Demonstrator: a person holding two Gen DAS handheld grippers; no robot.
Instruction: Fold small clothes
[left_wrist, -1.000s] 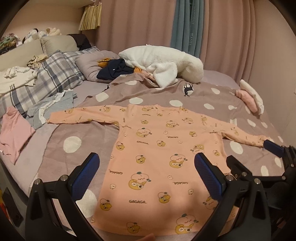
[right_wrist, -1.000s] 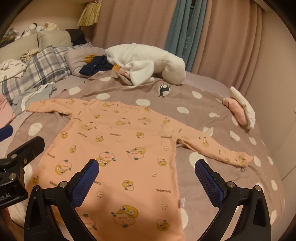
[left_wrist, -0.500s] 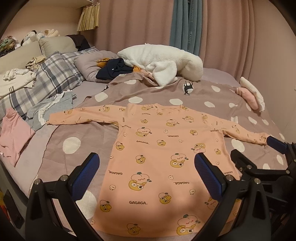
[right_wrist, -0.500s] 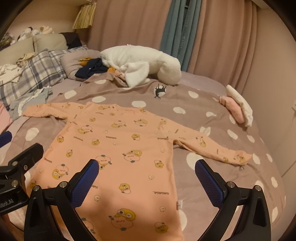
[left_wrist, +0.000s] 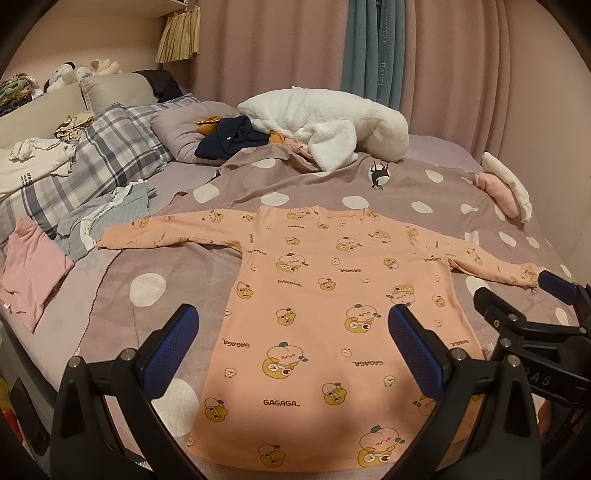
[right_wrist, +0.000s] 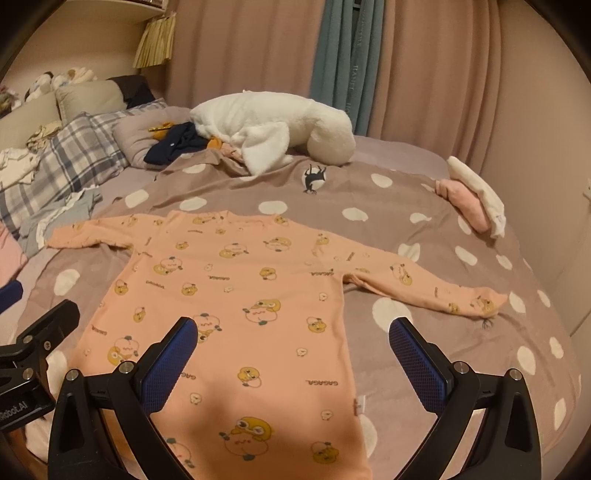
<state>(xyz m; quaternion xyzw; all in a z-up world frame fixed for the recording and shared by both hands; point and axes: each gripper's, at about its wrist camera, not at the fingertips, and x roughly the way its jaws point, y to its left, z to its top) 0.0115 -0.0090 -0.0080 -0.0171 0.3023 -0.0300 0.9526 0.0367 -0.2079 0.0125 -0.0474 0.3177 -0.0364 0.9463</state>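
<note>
A bed w/ a taupe bedspread dotted in white fills both views, pink pleated curtains and a teal curtain strip behind it. On the spread, spread flat & unfolded, lies the peach long-sleeved child's top printed w/ cartoon faces and "GAGAGA" — both sleeves out sideways, hem nearest the cameras, neckline toward the far side. Beyond it a big white fleecy plush heap rests by a grey pillow carrying a dark navy garment; a plaid blue-grey pillow sits further left. At the bed's left edge: a pale pink folded cloth and a grey-white crumpled garment. At the right edge, a rolled pink & white cloth bundle. The left gripper hovers over the top's lower-left part, blue-padded fingers spread wide, holding nothing. The right gripper hangs above the top's lower-right side — fingers likewise wide apart, empty; its tip shows in the left view just beside the right cuff.
</note>
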